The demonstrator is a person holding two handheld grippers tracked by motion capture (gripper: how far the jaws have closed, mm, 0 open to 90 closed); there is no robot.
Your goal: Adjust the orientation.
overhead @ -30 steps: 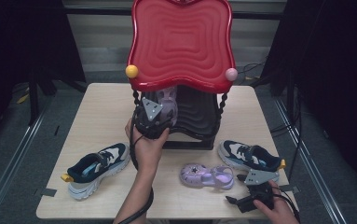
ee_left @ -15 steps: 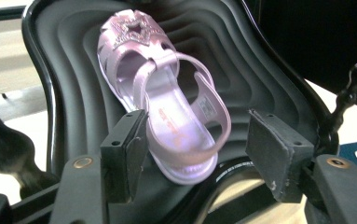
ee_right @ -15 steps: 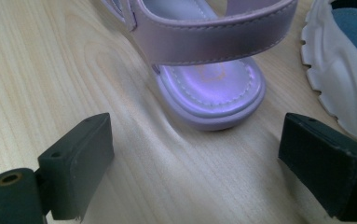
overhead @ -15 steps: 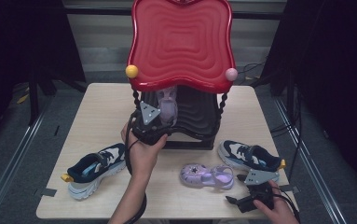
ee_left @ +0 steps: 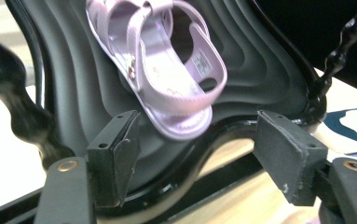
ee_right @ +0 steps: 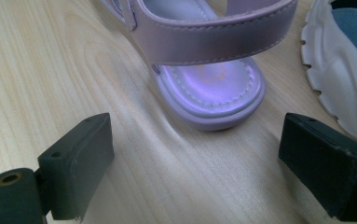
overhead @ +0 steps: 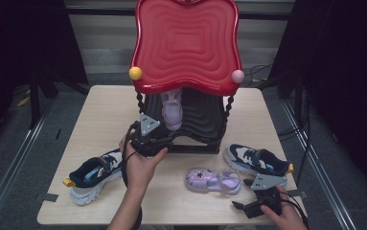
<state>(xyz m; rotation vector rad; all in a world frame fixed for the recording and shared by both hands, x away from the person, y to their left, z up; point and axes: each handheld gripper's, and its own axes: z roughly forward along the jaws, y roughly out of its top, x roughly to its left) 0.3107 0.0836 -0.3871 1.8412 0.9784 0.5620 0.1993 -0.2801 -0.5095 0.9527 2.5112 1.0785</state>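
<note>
Showing one printed label only: a small white size tag (ee_left: 201,60) sitting on the insole of the lilac sandal (ee_left: 167,79) leaning on the black shoe rack (ee_left: 255,65), seen in the left gripper view. Carrying fine dark print in several short lines, too small and blurred for reading any letter or number. Showing faint embossed marks on the heel of the second lilac sandal (ee_right: 211,88) lying on the table (ee_right: 73,70) in the right gripper view, not legible either. Offering no readable brand, number or sign on the sneakers in the high view.
</note>
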